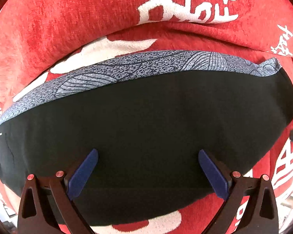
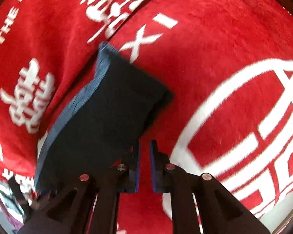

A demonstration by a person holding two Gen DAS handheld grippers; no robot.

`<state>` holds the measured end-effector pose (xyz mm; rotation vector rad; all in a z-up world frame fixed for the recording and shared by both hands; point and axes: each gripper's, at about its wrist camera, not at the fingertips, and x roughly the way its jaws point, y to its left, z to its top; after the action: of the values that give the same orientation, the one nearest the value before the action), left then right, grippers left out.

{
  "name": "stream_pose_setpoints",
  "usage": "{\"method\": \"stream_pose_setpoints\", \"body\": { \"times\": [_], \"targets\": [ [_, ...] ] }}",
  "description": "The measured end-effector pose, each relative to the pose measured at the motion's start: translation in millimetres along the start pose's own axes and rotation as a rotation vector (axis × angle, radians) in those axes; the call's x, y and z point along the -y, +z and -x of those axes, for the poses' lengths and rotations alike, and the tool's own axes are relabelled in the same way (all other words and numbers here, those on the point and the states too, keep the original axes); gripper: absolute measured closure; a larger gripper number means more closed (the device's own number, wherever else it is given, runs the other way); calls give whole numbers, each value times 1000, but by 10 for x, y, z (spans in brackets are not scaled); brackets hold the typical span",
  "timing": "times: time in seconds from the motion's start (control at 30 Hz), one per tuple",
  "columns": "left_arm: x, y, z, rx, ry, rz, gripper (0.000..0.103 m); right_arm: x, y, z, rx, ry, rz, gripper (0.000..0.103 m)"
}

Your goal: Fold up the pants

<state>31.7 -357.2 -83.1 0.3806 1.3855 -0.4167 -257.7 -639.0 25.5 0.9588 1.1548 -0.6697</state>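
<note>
A red blanket (image 1: 68,19) with white lettering carries folded black pants (image 1: 146,120); left gripper (image 1: 148,156) wide, right gripper (image 2: 144,148) nearly closed, empty.

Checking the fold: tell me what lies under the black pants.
The black folded pants with a grey patterned band lie on a red plush blanket with white characters. Whatever lies beneath their middle is covered.
</note>
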Motion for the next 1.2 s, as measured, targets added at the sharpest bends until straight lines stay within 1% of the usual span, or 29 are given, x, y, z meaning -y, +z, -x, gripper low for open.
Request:
{"method": "stream_pose_setpoints", "body": {
  "times": [0.03, 0.07, 0.1, 0.13, 0.17, 0.23, 0.33, 0.43, 0.5, 0.6, 0.67, 0.73, 0.83, 0.87, 0.97, 1.07, 1.2],
  "targets": [
    [-25, -22, 39, -5, 0, -1, 0, -50, -96, 22, -13, 12, 24, 82],
    [-37, -42, 82, -7, 1, -5, 0, -81, -171, 34, -25, 17, 44, 78],
    [-32, -81, 127, -10, 3, -14, 0, -124, -262, 44, -42, 18, 67, 68],
    [-24, -130, 176, -15, 5, -22, 0, -168, -356, 45, -58, 19, 88, 60],
    [-37, -176, 217, -19, 5, -26, 0, -211, -458, 41, -79, 25, 106, 58],
    [-64, -305, 326, -33, 4, -33, 0, -296, -635, 12, -128, 47, 126, 57],
    [-130, -539, 529, -43, 7, -25, 0, -424, -770, -36, -185, 82, 137, 57],
    [-199, -766, 664, -49, 14, 13, 0, -593, -851, -82, -242, 111, 173, 57],
    [-250, -905, 711, -59, 23, 57, 0, -749, -912, -95, -277, 116, 235, 57],
    [-362, -1119, 780, -78, 16, 155, 0, -974, -953, -82, -297, 110, 344, 51],
    [-423, -1258, 817, -95, 5, 218, 0, -1078, -993, -74, -310, 117, 388, 50],
    [-485, -1376, 861, -106, -3, 256, 0, -1152, -1054, -106, -338, 123, 404, 50],
    [-557, -1536, 910, -105, -7, 279, 0, -1279, -1194, -185, -386, 129, 424, 49],
    [-586, -1624, 929, -103, -8, 285, 0, -1308, -1255, -189, -395, 132, 435, 49],
    [-740, -1748, 986, -103, 4, 297, 0, -1419, -1449, -235, -423, 141, 456, 49],
    [-930, -1926, 1119, -72, 14, 333, 0, -1520, -1658, -319, -473, 141, 472, 49],
    [-1162, -2133, 1236, -78, 20, 388, 0, -1677, -1854, -272, -485, 147, 526, 49]
  ]
}}
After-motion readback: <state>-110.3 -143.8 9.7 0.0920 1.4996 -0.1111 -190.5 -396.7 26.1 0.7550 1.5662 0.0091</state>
